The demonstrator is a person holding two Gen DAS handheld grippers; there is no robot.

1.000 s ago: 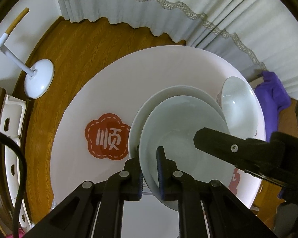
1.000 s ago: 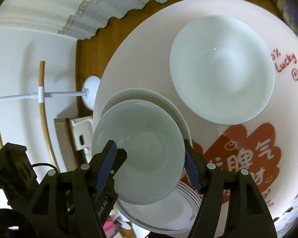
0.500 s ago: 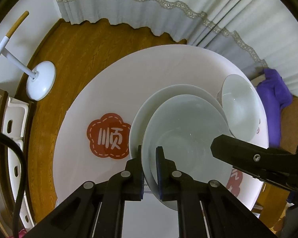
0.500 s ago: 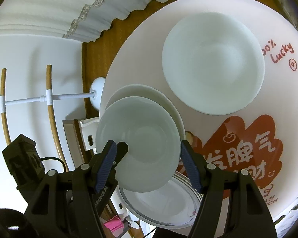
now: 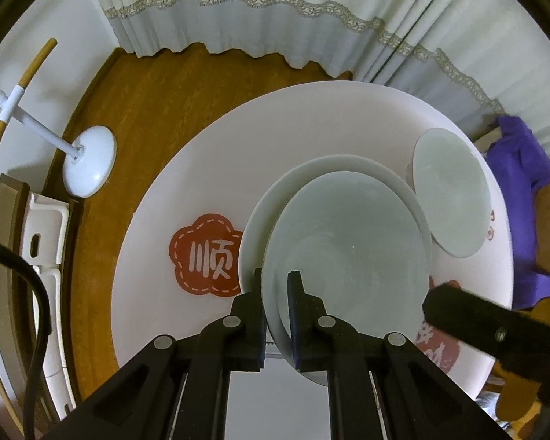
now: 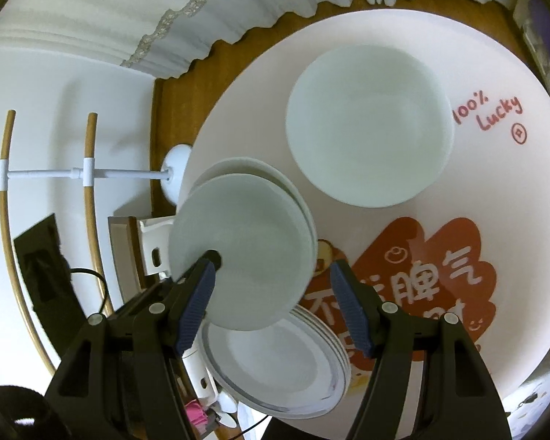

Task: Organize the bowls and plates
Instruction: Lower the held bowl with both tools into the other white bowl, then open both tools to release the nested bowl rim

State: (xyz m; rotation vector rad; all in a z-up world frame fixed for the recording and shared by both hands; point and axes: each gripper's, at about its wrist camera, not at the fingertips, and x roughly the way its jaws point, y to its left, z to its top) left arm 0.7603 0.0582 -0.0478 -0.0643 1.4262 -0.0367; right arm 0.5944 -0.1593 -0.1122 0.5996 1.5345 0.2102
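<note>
My left gripper [image 5: 275,295] is shut on the near rim of a pale green plate [image 5: 348,256] and holds it raised over a larger white plate [image 5: 326,168] on the round white table [image 5: 209,161]. The held plate also shows in the right wrist view [image 6: 245,249]. A white bowl [image 6: 370,124] sits further back on the table; it also shows in the left wrist view [image 5: 451,198]. My right gripper [image 6: 275,304] is open and empty, above a stack of rimmed plates [image 6: 275,366] at the table's near edge.
A white lamp stand base [image 5: 90,163] stands on the wooden floor left of the table. A purple cloth [image 5: 524,168] lies at the right. Curtains [image 5: 275,18] hang behind. A white rack [image 5: 44,256] sits at the far left.
Both grippers have pulled back and up, so the table looks smaller. The held plate has risen with my left gripper. The right gripper has drawn away to the right.
</note>
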